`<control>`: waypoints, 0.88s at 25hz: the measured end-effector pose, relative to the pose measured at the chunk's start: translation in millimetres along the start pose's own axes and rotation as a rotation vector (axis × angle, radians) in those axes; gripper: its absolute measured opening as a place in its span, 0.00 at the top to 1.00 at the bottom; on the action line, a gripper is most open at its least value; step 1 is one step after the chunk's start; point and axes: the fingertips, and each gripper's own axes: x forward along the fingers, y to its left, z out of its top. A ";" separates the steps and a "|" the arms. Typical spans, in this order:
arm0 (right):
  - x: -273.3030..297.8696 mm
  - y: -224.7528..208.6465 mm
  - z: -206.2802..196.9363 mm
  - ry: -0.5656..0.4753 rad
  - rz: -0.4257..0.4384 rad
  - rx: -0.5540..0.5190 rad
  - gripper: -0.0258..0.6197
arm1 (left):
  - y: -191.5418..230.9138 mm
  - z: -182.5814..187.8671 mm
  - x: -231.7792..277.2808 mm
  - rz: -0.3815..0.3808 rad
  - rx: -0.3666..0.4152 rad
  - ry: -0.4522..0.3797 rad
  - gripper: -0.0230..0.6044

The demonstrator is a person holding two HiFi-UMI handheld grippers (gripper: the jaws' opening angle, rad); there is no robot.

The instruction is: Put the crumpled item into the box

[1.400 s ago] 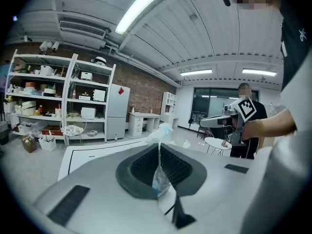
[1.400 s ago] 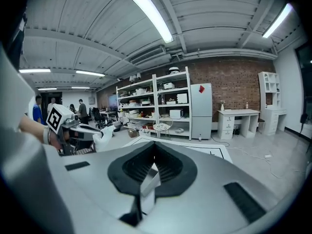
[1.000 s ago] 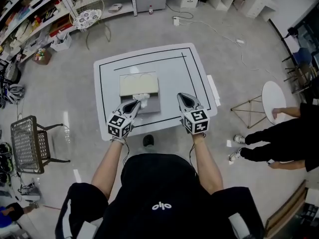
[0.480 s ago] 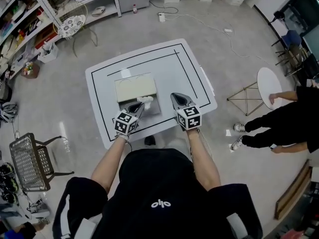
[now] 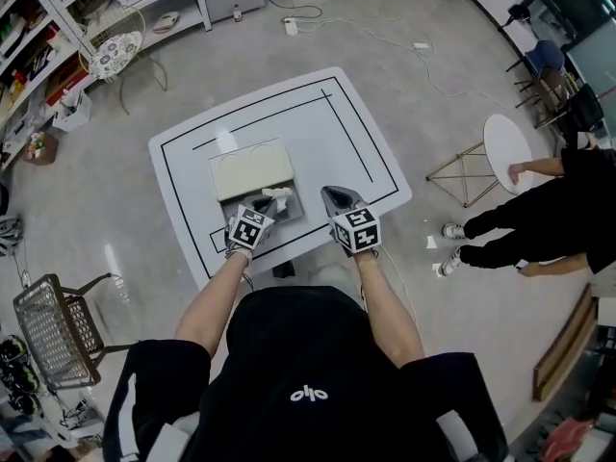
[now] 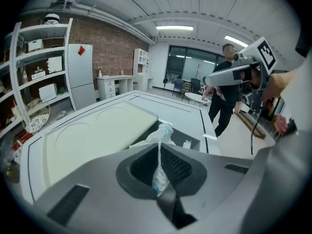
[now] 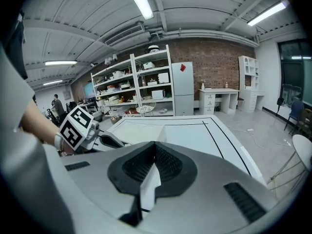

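Crumpled wrapper (image 6: 163, 133) is clamped in left gripper (image 5: 265, 204) jaws and has dropped to the open box (image 5: 295, 210), just over its near edge. Right gripper (image 5: 332, 196) has jaws together, empty, right of box. Release looks next.

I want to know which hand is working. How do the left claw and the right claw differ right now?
The left claw is shut on the crumpled item; the right claw is shut with no such item in it. The left claw sits at the open box; the right claw sits over bare table beside it. Both point forward and down.
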 end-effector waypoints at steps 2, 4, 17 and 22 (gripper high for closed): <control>-0.3 -0.2 -4.0 0.006 -0.009 0.002 0.95 | 0.4 -2.4 8.7 -0.005 0.013 0.029 0.94; -1.7 -0.1 -8.5 0.014 -0.019 0.007 0.95 | -0.5 -6.6 17.8 -0.015 0.034 0.056 0.94; -14.9 -3.1 -19.7 0.036 -0.060 0.016 0.95 | -0.6 -15.3 27.1 -0.006 0.054 0.111 0.85; -18.1 -5.2 -12.2 0.020 -0.057 0.011 0.95 | 0.7 -13.2 18.4 -0.001 0.038 0.096 0.78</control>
